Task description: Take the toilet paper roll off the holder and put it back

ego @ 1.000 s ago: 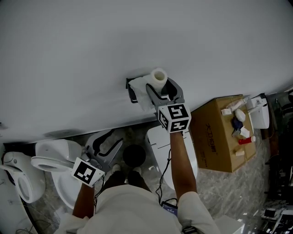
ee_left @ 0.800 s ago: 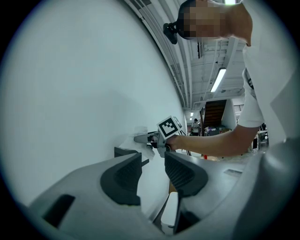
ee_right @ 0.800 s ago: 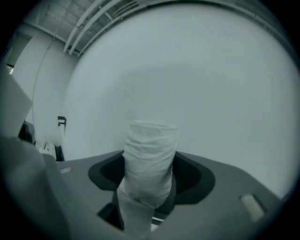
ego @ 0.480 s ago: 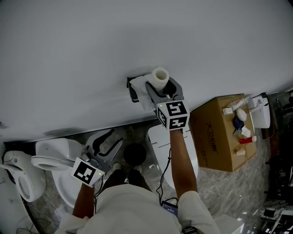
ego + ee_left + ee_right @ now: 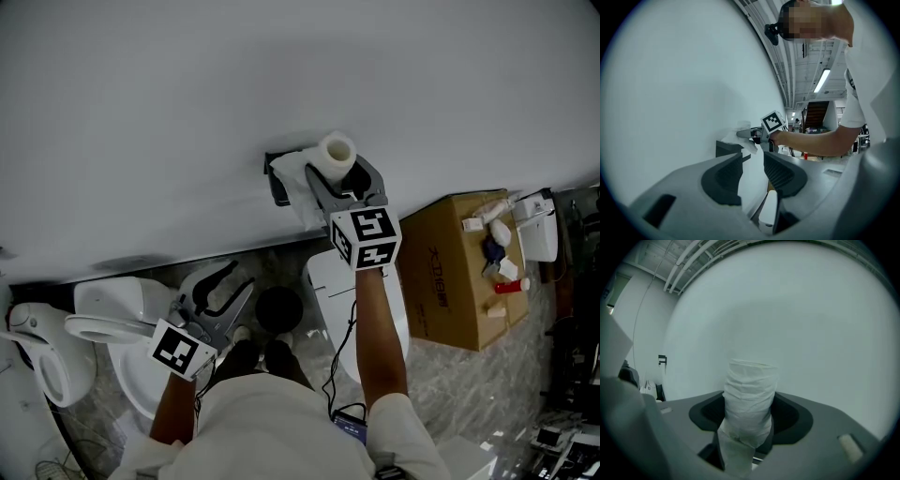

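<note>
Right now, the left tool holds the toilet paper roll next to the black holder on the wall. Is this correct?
No. The right tool holds the toilet paper roll next to the black holder on the wall, as the right gripper view shows. The left tool hangs lower, jaws closing with nothing between them.

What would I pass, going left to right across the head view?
White toilet → left gripper, its fingers closing with nothing between them → black wall holder → toilet paper roll → cardboard box.
</note>
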